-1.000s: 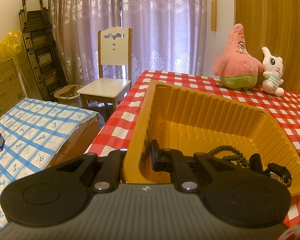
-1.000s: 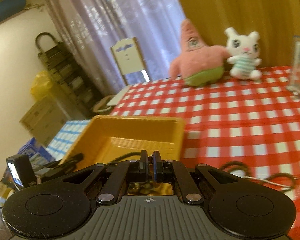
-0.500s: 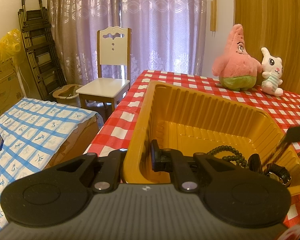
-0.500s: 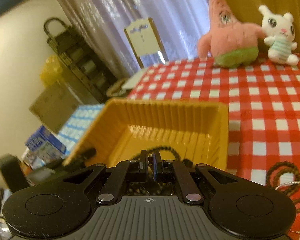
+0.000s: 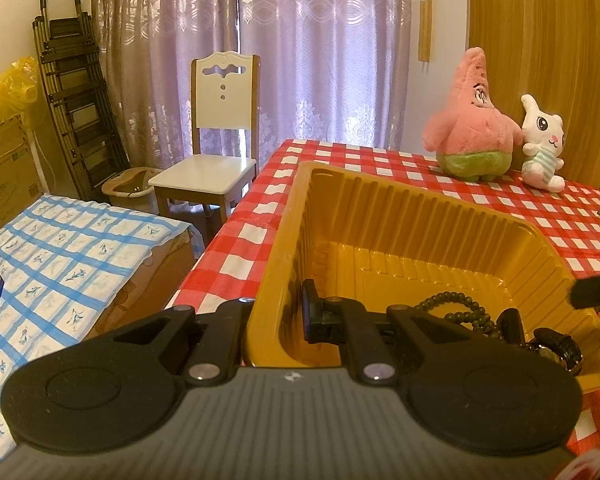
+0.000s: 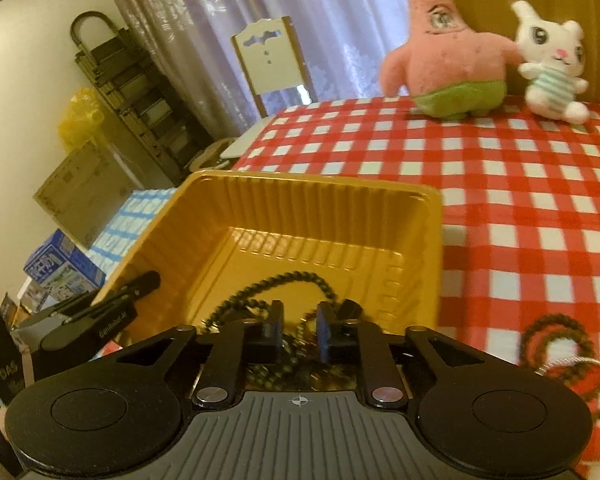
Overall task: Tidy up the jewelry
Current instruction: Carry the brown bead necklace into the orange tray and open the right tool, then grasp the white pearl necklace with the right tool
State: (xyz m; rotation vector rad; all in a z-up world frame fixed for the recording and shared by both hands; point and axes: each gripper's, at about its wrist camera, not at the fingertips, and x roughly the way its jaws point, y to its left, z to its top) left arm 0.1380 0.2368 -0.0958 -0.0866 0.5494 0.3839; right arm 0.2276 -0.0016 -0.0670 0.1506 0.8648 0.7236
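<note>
A yellow plastic tray (image 5: 420, 208) stands on the red-checked tablecloth. My left gripper (image 5: 276, 320) is shut on the tray's near-left wall, with one finger outside and one inside. Inside the tray lie a dark bead necklace (image 5: 448, 300) and a black watch (image 5: 560, 348). My right gripper (image 6: 299, 334) hangs over the tray (image 6: 320, 192) with its jaws opening. The bead necklace (image 6: 284, 280) and other jewelry lie below the gap, and the pads press on nothing. A brown bead bracelet (image 6: 556, 332) with a white cord lies on the cloth to the right of the tray.
A pink star plush (image 5: 472, 128) and a white bunny plush (image 5: 540, 148) sit at the table's far side. A white chair (image 5: 216, 160) stands beyond the table's left edge. A blue-checked bed (image 5: 60, 248), boxes and a folded rack lie to the left.
My right gripper has come forward and down over the tray, and its jaws have parted. One of its fingers now shows at the right edge of the left wrist view. The left gripper has kept still.
</note>
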